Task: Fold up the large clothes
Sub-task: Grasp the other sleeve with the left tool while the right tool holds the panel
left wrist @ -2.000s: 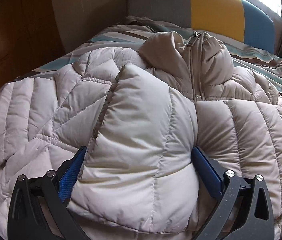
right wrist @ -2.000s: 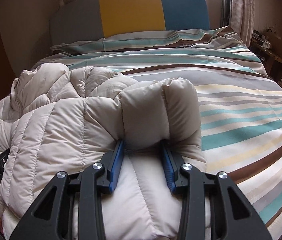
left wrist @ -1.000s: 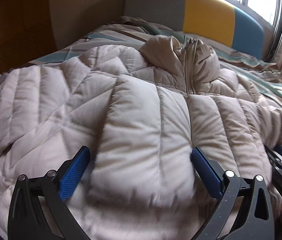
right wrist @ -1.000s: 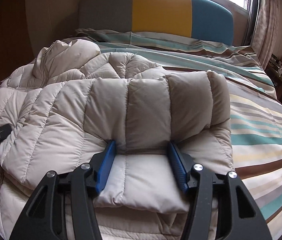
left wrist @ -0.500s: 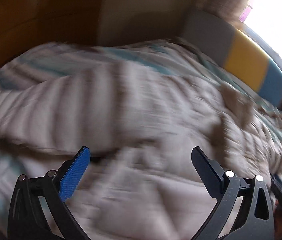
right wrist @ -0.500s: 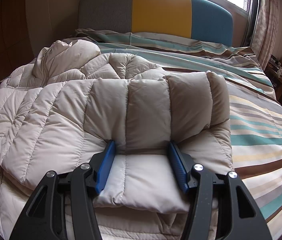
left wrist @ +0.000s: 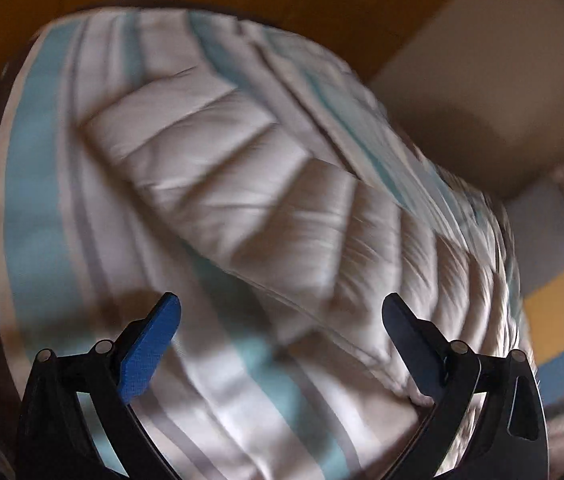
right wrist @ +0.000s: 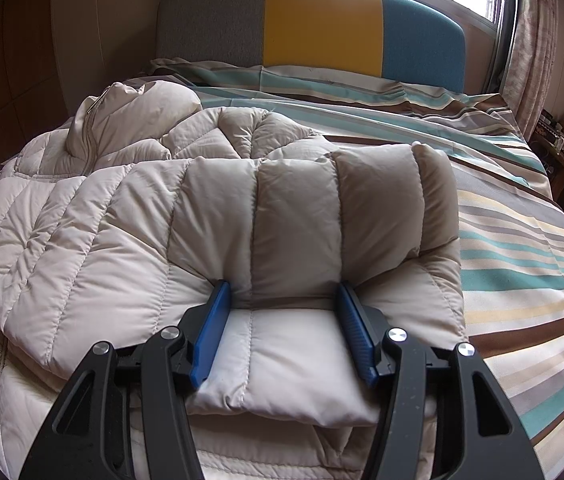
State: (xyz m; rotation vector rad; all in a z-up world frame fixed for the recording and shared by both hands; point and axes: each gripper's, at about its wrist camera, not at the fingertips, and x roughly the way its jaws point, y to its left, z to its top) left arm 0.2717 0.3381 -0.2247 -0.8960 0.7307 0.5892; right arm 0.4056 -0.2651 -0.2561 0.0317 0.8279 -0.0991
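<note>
In the left wrist view, badly blurred and tilted, the left gripper (left wrist: 279,312) was seen with its fingers (left wrist: 149,354) spread wide and nothing between them. Beyond them, a quilted beige sleeve of the down jacket (left wrist: 241,184) lay stretched out flat across the striped duvet cover (left wrist: 37,200) of the bed. The sleeve's cuff end lay ahead of the fingers, apart from them.

In the right wrist view, the right gripper (right wrist: 282,328) was seen clamped on the jacket's other sleeve (right wrist: 294,240), the blue pads pressed into the padding on either side of a fold. That sleeve had been laid across the jacket's body, whose zipped collar (right wrist: 93,128) lay toward the colour-blocked headboard (right wrist: 322,24).

The step in hand was judged to be the folding in of the outstretched sleeve. It would best be done if the sleeve were taken near the cuff, gripped deep enough that the slippery padding could not slide out, and carried over level so that it lay flat across the body, while the folded sleeve was kept pinned.
</note>
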